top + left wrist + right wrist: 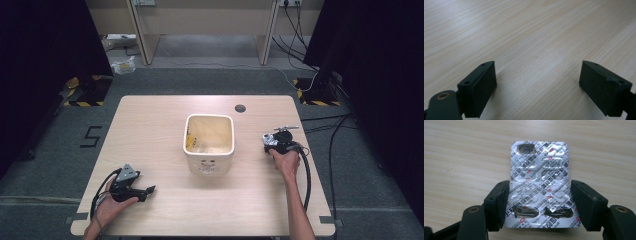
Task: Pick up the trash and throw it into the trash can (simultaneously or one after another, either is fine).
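Silver foil catches the light at the centre of the right gripper view: a blister pack [539, 183] lies flat on the wooden table [165, 115], printed backing up, between the jaws of my right gripper [539, 205]. Its 2 side edges meet the pads or nearly so; I cannot tell whether they press yet, so I judge this a grasp being set up across the narrow width, where a thin sheet is easiest to lift. In the high view that gripper sits right of centre, beside the cream bin [209, 145], the likely drop spot. My left gripper [537, 87] rests at the lower left of the high view, jaws spread over bare wood, kept clear. Several pockets look burst; the print stays unreadable, and the bin's contents are too dim to name.
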The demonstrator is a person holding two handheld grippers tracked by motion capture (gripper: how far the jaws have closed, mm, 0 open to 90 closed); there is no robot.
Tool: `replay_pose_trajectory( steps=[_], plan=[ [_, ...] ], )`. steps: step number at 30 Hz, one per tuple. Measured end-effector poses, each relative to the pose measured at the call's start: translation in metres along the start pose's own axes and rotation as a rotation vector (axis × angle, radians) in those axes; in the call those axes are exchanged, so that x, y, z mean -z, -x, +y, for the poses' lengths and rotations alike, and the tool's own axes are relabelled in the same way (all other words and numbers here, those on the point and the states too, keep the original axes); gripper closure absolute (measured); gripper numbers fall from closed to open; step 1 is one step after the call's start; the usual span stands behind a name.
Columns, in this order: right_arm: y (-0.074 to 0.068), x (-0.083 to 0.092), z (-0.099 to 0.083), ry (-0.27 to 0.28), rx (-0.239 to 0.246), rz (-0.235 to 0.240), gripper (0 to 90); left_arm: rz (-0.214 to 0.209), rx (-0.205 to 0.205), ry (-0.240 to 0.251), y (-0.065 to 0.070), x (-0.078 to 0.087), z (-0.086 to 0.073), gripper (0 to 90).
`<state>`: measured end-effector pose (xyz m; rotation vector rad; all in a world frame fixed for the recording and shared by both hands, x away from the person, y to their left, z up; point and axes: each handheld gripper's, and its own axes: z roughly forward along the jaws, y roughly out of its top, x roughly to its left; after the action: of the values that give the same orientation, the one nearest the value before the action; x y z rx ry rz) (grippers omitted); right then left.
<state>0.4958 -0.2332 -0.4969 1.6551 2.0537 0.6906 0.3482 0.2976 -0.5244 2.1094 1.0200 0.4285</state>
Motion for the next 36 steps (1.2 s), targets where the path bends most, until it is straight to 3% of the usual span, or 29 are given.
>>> replay_pose_trajectory(
  steps=[20,36],
  plan=[
    [-0.017,0.065,0.017,0.181,0.07,0.084,34.2,0.0,0.0,0.0,0.0,0.0,0.0,13.2],
    [-0.043,0.117,0.039,0.279,0.172,0.139,34.2,0.001,-0.002,0.0,0.0,0.0,0.0,13.2]
  ],
)
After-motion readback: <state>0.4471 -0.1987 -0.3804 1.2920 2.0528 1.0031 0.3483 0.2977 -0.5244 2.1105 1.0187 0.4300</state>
